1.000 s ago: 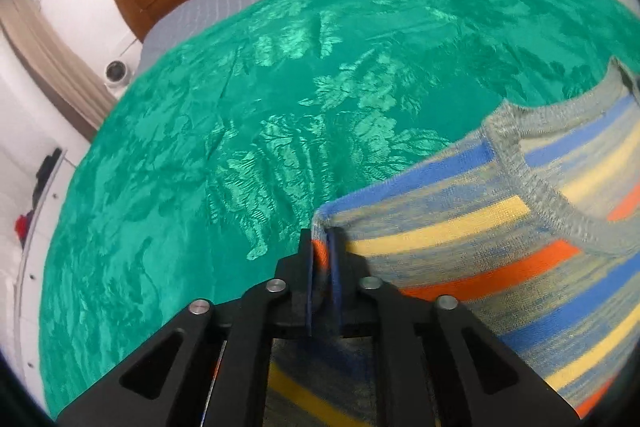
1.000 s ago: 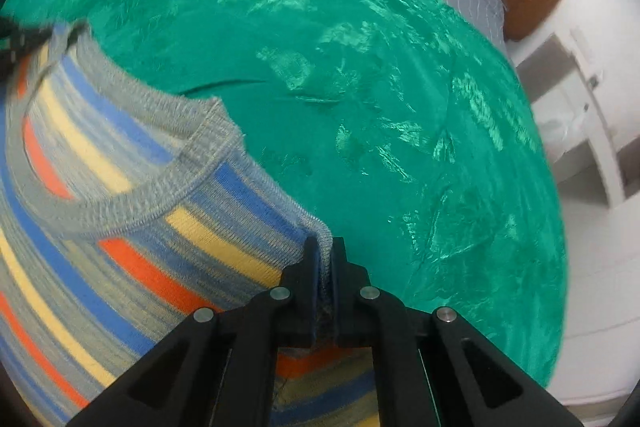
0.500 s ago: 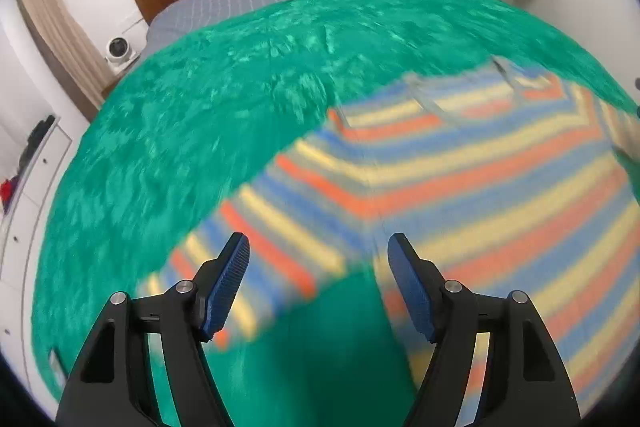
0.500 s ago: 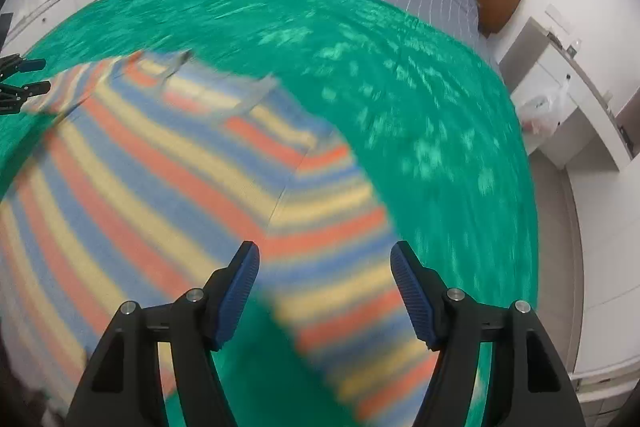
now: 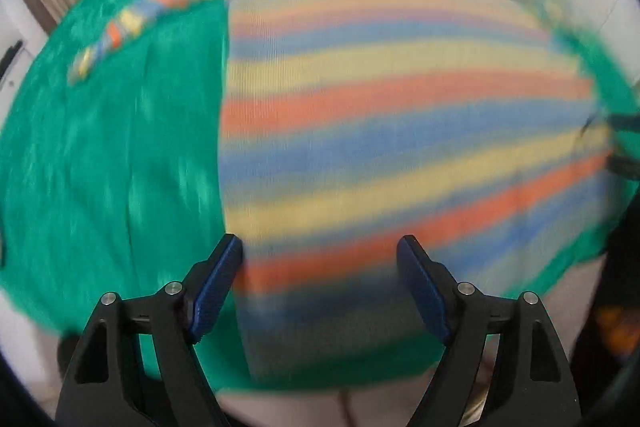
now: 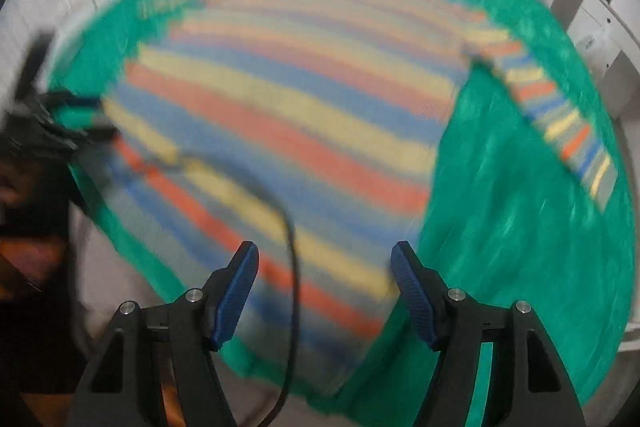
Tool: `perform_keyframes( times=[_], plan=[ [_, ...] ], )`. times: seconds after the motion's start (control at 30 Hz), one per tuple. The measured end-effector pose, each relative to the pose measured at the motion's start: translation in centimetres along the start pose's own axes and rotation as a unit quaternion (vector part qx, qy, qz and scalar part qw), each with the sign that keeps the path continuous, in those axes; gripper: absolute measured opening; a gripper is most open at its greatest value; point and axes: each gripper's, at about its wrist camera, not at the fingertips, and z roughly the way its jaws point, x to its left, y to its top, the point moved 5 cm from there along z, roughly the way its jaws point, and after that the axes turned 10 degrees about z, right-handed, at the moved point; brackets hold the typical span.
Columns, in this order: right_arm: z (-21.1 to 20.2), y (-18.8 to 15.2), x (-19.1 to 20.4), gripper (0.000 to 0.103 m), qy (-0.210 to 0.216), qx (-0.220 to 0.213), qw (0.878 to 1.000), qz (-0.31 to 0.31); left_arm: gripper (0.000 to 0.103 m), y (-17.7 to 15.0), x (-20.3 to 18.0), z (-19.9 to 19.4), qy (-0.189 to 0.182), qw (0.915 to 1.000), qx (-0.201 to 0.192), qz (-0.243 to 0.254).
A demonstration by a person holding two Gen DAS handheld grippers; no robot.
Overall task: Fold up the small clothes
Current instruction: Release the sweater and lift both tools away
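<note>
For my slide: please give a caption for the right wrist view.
Open right gripper above striped sweater on green bedspread.

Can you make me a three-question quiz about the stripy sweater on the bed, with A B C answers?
1. Where does the striped sweater lie?
A. Spread on the green bedspread
B. Hanging from a hook
C. Inside a basket

2. Which colours are its stripes?
A. Pink and black
B. Blue, yellow and orange
C. Purple and white

3. How are the left gripper and right gripper?
A. Both shut on the sweater
B. One open, one shut
C. Both open and holding nothing

Answers:
1 A, green cover shows all around the flat sweater.
2 B, those bands cross its body and both sleeves.
3 C, each view shows jaws wide apart with nothing between the pads.
</note>
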Motion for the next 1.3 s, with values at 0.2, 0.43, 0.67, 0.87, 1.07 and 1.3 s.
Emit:
perform_keyframes(
  times=[0.2,0.43,0.67,0.87,1.07,1.3],
  plan=[
    [-1.0,-7.9,-4.6,0.065,-0.095,0.081,0.991,0.039,0.080,-5.1,3.2,-2.7,0.033,0.9986,0.022,-0.036],
    [-11.6,-4.3,-4.4,0.084,-0.088,-0.159,0.980,0.081,0.093,-1.0,5.5,-8.4,0.031,0.9846,-0.129,-0.115],
    [-7.9,-0.7,-2.4,0.090,-0.041,-0.310,0.938,0.146,0.095,2.1,3.2,-3.9,0.011,0.9675,-0.190,-0.166],
    [-5.0,-2.0,-3.3,0.090,-0.023,-0.297,0.927,0.226,0.095,0.6,2.5,-1.3,-0.007,0.9720,-0.172,-0.160],
    [-5.0,-2.8,-4.6,0.090,-0.036,-0.296,0.923,0.243,0.097,0.7,2.6,-0.9,0.005,0.9725,-0.166,-0.163],
    [-4.3,-3.1,-4.8,0.090,-0.035,-0.283,0.926,0.249,0.102,0.4,2.3,-0.4,0.009,0.9752,-0.156,-0.157]
  ],
)
